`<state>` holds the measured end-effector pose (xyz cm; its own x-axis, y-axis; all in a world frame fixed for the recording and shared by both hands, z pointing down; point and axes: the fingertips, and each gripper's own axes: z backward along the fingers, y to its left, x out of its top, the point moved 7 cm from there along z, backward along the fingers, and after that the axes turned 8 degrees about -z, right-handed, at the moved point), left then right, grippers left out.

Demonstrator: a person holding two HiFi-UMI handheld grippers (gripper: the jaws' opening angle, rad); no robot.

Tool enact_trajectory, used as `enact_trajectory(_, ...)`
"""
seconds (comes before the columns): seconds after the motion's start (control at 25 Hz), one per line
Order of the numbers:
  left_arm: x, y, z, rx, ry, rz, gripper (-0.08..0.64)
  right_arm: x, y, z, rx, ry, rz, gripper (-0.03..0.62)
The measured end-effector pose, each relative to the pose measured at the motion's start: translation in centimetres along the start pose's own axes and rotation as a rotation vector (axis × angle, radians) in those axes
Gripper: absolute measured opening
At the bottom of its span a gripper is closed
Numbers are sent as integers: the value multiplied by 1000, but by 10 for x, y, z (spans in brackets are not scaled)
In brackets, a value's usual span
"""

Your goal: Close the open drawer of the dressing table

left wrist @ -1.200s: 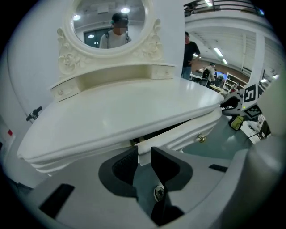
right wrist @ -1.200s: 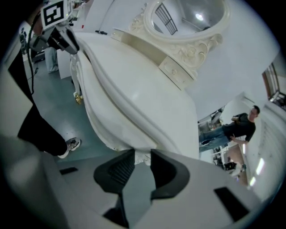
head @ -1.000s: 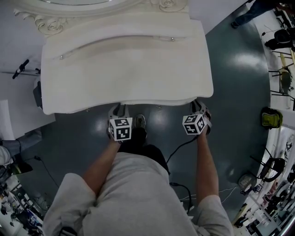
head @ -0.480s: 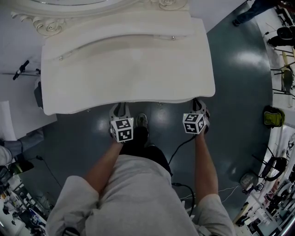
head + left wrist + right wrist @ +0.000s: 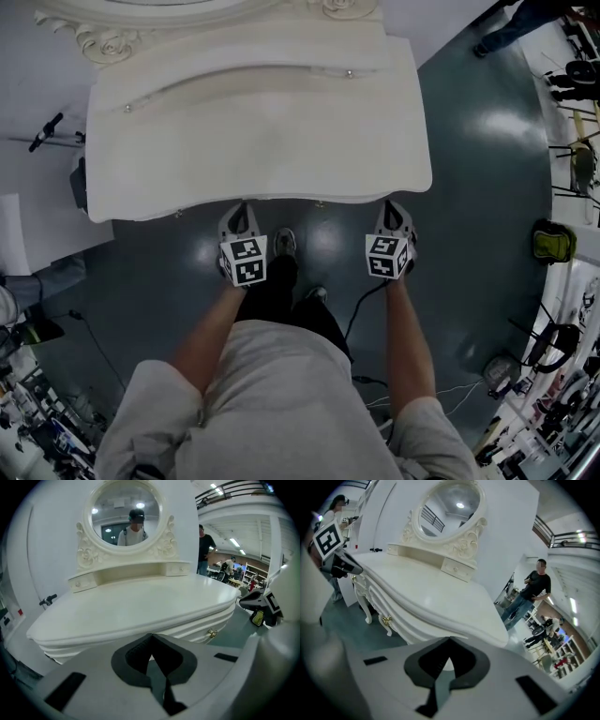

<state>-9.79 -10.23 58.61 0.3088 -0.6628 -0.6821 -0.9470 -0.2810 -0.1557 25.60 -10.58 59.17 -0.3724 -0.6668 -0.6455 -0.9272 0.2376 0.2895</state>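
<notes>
The dressing table [image 5: 253, 141] is smooth, satin white; the floor [image 5: 478, 187] shines glossy.

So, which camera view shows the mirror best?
The left gripper view: the mirror faces it straight and shows whole. The right gripper view sees the mirror from the side. The head view catches only the lower edge of its carved frame.

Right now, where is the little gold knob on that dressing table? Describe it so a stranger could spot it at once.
Find the big white dressing table with the carved oval mirror on top. Drop from the tabletop's edge onto the ribbed front just beneath it, above the curved legs. The knob is a tiny shiny brass-gold fitting, while everything around it is plain white moulding.
</notes>
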Motion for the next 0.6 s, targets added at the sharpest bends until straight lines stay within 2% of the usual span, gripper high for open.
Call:
enact_trajectory(0.16, 8, -21, 31, 0, -55, 15, 8, 7, 11, 37, 39, -78, -56, 15)
enact_trajectory(0.4, 13, -47, 102, -14, -228, 75, 8, 30, 53, 117, 116, -274, -150, 15)
enact_trajectory(0.6, 8, -73, 154, -11, -317, 104, 7, 33, 71, 178, 167, -385, -153, 15)
